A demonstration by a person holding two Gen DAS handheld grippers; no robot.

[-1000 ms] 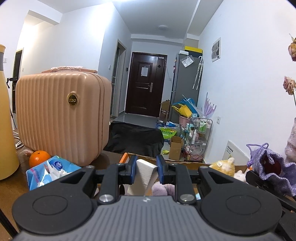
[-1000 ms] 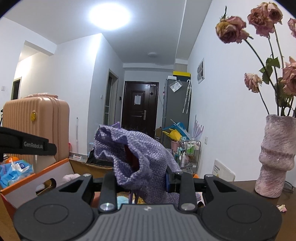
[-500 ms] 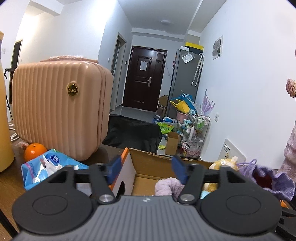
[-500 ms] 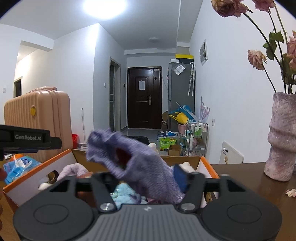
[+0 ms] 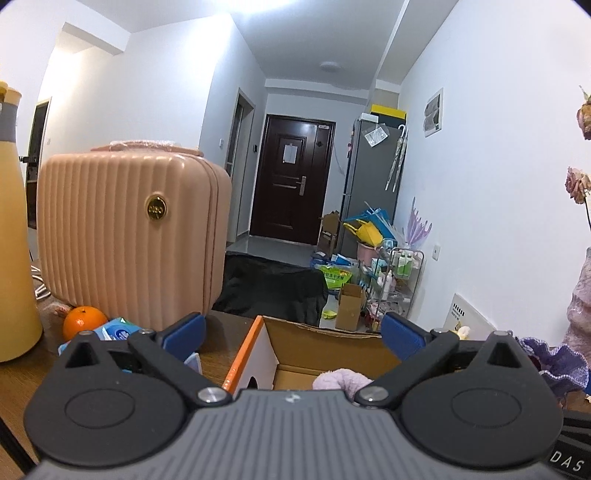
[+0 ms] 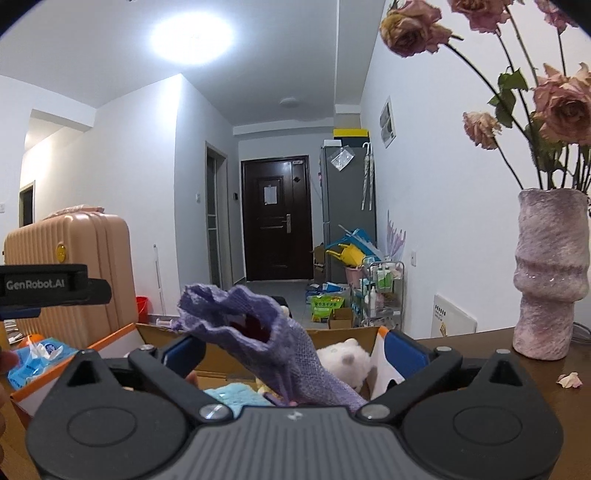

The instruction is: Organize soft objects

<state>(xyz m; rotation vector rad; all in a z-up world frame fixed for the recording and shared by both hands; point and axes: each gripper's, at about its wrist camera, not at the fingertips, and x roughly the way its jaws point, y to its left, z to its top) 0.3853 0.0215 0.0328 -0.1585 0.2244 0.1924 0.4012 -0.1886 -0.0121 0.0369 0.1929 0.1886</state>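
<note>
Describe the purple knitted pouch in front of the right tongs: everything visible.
The purple knitted pouch is soft, loosely woven fabric with a ruffled, gaping mouth showing a dark red inside. It slumps tilted over the cardboard box, mouth up and leftward, body trailing down toward the camera. It lies between the opening jaws of the right tongs, whose blue pads do not press it. A white plush toy sits just behind.

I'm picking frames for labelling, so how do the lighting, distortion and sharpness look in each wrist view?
Left wrist view: even, bluish light, no lamp in frame; fisheye bends the walls and darkens the corners; the suitcase is sharp. Right wrist view: the ceiling light is blown out to a white glare; same fisheye bending; the purple knitted pouch close to the lens looks slightly soft.
</note>
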